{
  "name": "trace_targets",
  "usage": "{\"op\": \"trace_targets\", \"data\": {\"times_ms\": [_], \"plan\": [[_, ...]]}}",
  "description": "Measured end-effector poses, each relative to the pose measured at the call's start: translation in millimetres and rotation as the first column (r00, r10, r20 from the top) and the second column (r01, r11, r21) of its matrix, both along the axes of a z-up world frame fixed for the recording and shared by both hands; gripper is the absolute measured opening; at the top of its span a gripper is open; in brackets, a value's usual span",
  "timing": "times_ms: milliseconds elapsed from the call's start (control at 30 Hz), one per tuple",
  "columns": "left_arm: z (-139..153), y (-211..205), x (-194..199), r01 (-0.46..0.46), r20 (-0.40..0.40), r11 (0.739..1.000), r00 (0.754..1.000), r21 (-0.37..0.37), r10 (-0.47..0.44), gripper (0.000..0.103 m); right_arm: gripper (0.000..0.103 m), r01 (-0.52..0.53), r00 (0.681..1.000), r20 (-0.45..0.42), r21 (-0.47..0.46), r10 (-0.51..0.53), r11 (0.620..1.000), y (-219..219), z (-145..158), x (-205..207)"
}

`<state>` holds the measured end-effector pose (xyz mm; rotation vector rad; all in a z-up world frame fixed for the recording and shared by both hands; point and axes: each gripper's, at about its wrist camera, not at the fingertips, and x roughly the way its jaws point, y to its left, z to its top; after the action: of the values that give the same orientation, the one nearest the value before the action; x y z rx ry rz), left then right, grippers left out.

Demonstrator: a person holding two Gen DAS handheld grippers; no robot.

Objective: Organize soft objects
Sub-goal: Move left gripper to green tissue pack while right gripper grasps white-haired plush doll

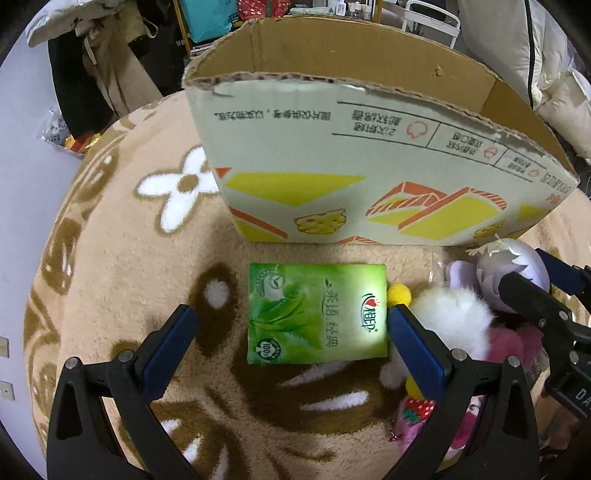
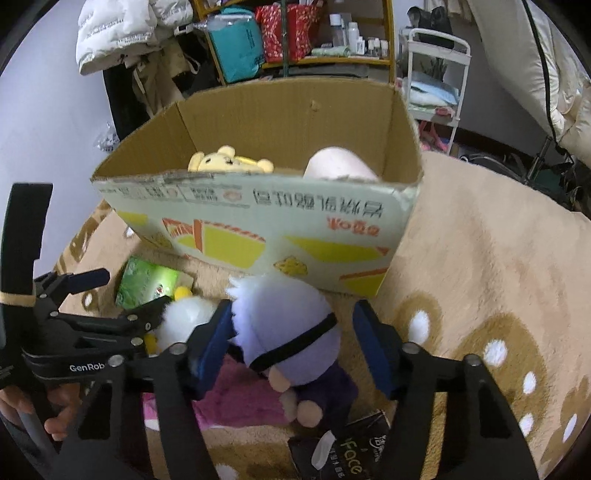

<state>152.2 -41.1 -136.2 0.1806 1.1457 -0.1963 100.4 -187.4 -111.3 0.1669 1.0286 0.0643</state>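
A green tissue pack [image 1: 317, 314] lies on the beige rug in front of the cardboard box [image 1: 369, 166]. My left gripper [image 1: 291, 328] is open, its fingers to either side of the pack, the right finger touching its edge. My right gripper [image 2: 291, 347] is open around a plush doll with lavender hair and a black blindfold [image 2: 288, 328]. A white fluffy plush [image 2: 188, 317] and a pink plush [image 2: 236, 398] lie beside it. The box [image 2: 258, 221] holds a yellow bear plush [image 2: 229, 162] and a pale pink plush [image 2: 340, 164].
A black tissue pack [image 2: 343, 454] lies on the rug at the front. A strawberry-print item [image 1: 417, 410] lies by the left gripper. Shelves [image 2: 295, 33], a white cart [image 2: 436, 74] and hanging clothes [image 2: 129, 37] stand behind the box.
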Motion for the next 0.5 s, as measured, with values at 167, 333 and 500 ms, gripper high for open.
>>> {"op": "trace_targets", "data": {"times_ms": [167, 333, 500], "plan": [[-3.9, -1.4, -0.1, 0.006, 0.0, 1.0, 1.0, 0.007, -0.006, 0.097, 0.058, -0.01, 1.0, 0.003, -0.017, 0.01, 1.0, 4.6, -0.2, -1.4], [-6.9, 1.3, 0.5, 0.009, -0.035, 0.999, 0.999, -0.052, -0.011, 0.073, 0.057, -0.007, 1.0, 0.012, -0.022, 0.008, 1.0, 2.9, 2.8, -3.7], [-1.1, 6.1, -3.4, -0.006, -0.017, 0.998, 1.0, -0.057, 0.005, 0.073, 0.056, 0.014, 0.999, 0.048, -0.023, -0.013, 1.0, -3.9, 12.4, -9.4]]}}
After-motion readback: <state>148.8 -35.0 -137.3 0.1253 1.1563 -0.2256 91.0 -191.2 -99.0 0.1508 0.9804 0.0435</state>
